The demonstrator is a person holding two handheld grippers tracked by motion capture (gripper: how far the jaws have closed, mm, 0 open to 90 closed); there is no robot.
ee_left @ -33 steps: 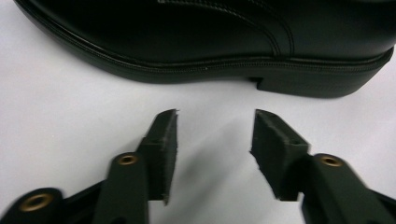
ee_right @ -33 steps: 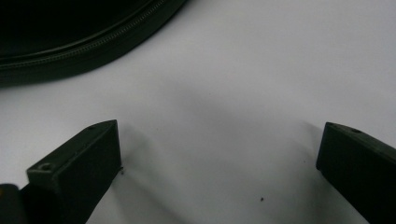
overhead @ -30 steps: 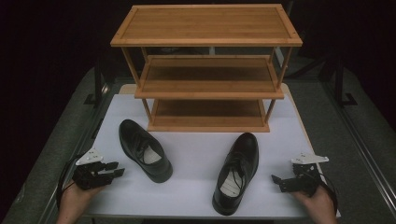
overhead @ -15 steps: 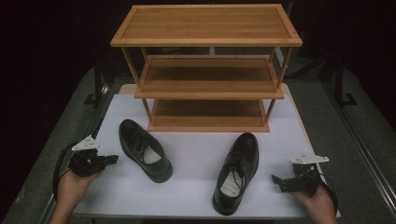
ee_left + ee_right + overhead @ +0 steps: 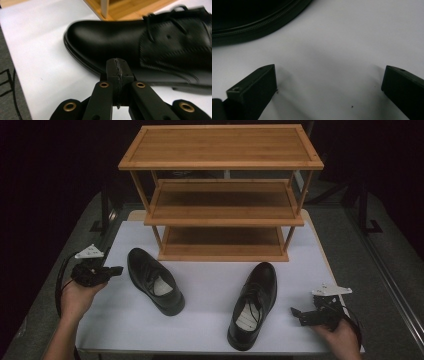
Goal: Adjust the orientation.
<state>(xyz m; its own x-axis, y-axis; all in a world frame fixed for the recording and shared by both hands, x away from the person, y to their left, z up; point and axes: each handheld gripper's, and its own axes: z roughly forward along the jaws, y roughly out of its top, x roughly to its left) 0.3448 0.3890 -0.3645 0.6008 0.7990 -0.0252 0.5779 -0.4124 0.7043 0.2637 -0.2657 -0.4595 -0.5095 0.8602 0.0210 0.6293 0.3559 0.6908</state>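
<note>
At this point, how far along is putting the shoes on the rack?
Nothing is done: the rack holds no shoes. Both shoes, left and right, lie on the table. The left gripper, jaws together, points at the left shoe's toe; the right gripper is open, empty. Both placements remain.

Two black shoes (image 5: 154, 281) (image 5: 253, 304) upright, apart, on table.

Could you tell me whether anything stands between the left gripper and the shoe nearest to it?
Nothing visible does. The left gripper is shut and sits just left of the left shoe, with bare white table between them. In the left gripper view, the shoe's toe lies right beyond the closed jaws.
</note>
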